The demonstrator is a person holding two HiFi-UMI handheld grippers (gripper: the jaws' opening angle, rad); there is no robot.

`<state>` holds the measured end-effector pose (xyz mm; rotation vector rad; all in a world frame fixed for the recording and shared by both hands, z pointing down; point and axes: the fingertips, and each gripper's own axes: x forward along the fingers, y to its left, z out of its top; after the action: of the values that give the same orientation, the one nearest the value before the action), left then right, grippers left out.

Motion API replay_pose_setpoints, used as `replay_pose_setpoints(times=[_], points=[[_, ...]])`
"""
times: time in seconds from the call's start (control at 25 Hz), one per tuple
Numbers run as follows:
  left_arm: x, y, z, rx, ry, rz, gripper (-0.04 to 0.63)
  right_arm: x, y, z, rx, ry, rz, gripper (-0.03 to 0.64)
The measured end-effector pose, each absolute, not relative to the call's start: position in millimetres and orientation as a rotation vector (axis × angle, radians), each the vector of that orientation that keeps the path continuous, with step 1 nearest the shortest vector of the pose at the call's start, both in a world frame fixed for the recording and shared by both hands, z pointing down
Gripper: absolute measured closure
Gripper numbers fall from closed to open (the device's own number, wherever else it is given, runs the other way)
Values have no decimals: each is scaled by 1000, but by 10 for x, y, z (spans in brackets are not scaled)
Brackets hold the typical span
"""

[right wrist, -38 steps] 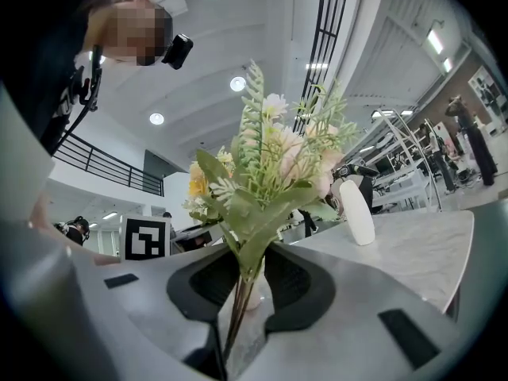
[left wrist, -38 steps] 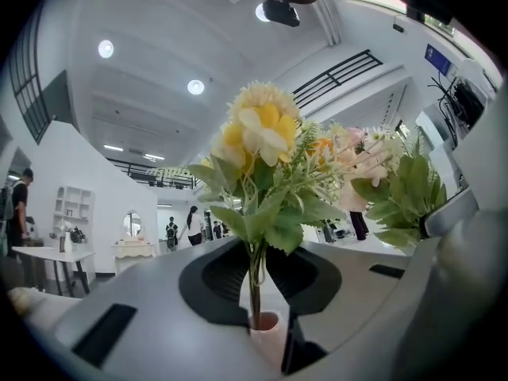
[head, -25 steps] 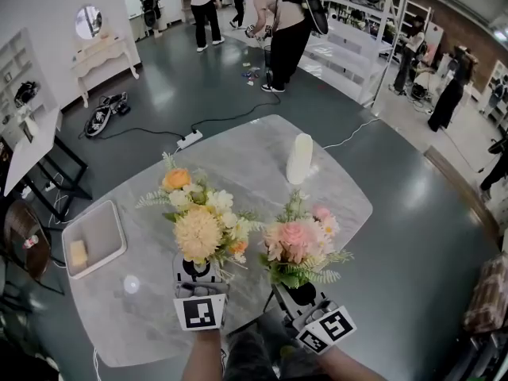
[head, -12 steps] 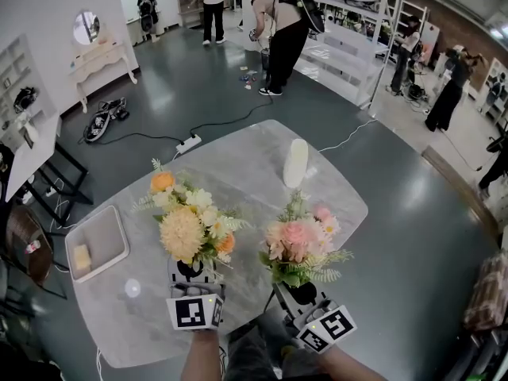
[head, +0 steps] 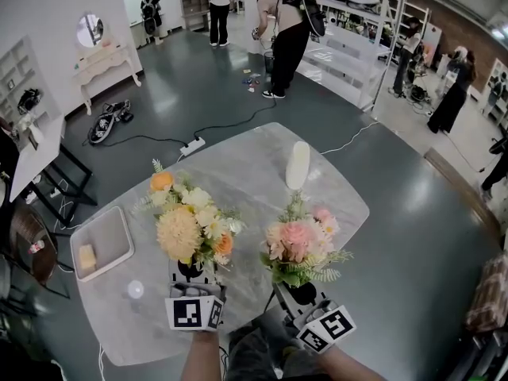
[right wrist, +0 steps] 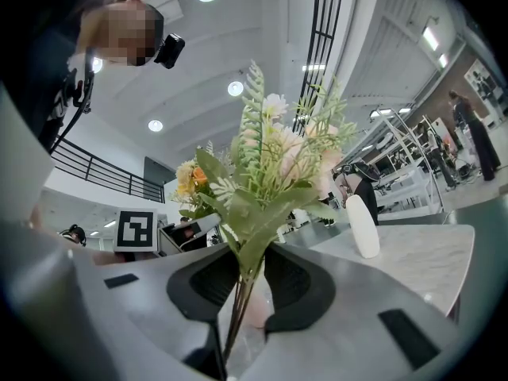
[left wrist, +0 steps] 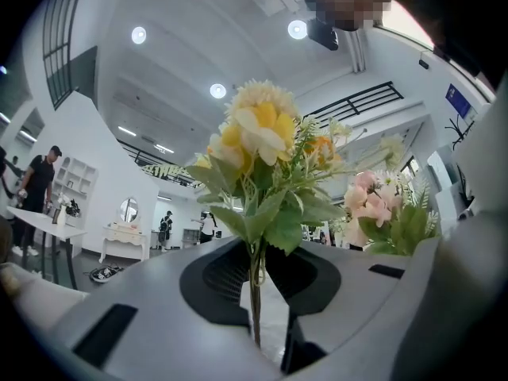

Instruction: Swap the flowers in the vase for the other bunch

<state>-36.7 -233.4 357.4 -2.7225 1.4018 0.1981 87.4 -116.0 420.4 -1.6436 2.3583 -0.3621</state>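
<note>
We are gripping a bunch of flowers in each tool, both raised above the near edge of the marble-patterned bench (head: 238, 173). The left tool (left wrist: 255, 288) is pinching narrow on the thin stems of the yellow-and-orange bunch (head: 187, 227). The stems are running upright between its dark pads and the blooms are opening above them. The right tool (right wrist: 242, 292) is likewise closing narrow on the several green stems of the pink bunch (head: 298, 242), which is fanning out with fern-like sprigs above its jaws.

In the head view the two bunches are sitting side by side, near each other but not touching, the yellow-and-orange bunch at 9 o'clock of the pink bunch. The white vase (head: 298, 165) is standing upright on the bench at 12 o'clock from the pink bunch, well apart from both bunches.

At 9 o'clock of the yellow-and-orange bunch a grey tray (head: 107, 232) is resting near the bench's left edge, carrying a yellow block (head: 87, 257). Beyond the bench, toward 12 o'clock, several people (head: 287, 30) are standing on the dark floor (head: 159, 94). A white power strip (head: 193, 144) is lying just past the bench's far edge.
</note>
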Motion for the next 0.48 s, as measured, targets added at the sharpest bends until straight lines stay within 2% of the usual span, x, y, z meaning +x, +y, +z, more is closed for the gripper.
replay_pose_setpoints(times=[0.48], points=[[-569,-2197,3456,-2754,1427,289,520,766,-1144,4170,-1594,2371,-367,518]])
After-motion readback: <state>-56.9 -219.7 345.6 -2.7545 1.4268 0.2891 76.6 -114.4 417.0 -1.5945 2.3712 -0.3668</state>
